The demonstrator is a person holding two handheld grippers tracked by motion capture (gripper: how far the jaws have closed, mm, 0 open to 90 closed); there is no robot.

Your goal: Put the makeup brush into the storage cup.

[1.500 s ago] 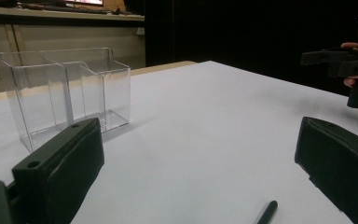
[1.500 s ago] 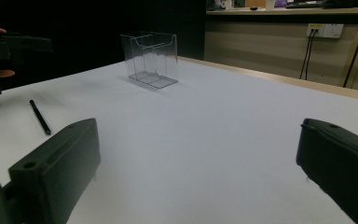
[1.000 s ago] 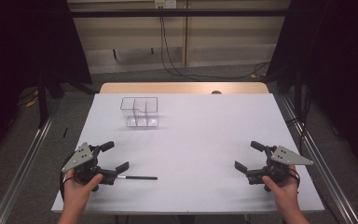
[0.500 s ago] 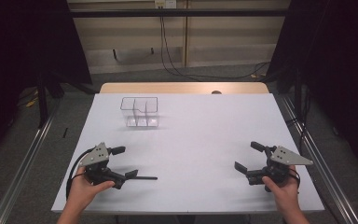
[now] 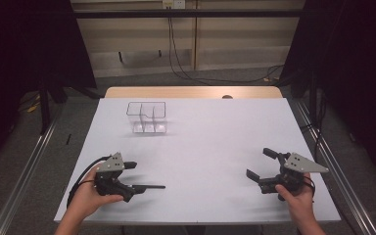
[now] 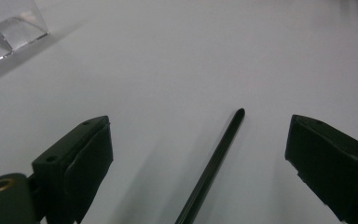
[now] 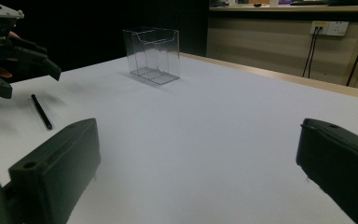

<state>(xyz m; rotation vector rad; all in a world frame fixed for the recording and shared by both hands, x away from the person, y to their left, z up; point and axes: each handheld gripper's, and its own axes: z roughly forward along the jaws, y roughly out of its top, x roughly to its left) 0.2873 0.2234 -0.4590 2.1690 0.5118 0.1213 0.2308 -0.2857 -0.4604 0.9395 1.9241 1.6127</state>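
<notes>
A thin black pen (image 5: pixel 151 186) lies flat on the white table (image 5: pixel 210 142) near the front left. My left gripper (image 5: pixel 131 176) is open and low over the pen's left end. In the left gripper view the pen (image 6: pixel 214 163) runs up between the two spread jaws of that gripper (image 6: pixel 198 126), touching neither. My right gripper (image 5: pixel 258 163) is open at the front right with nothing between its jaws. The right gripper view looks between its own open jaws (image 7: pixel 200 135) to the pen (image 7: pixel 42 112) and the left gripper (image 7: pixel 14 56) at far left.
A clear plastic box with dividers (image 5: pixel 147 118) stands upright at the back left of the table; its corner (image 6: pixel 9 28) and the whole box (image 7: pixel 154 55) show in the gripper views. A wooden strip (image 5: pixel 191 92) edges the far side. Cables hang on the wall behind.
My left gripper has moved right along the front of the table and lowered until its open jaws straddle the pen's near end. The right gripper and the pen have stayed put.
</notes>
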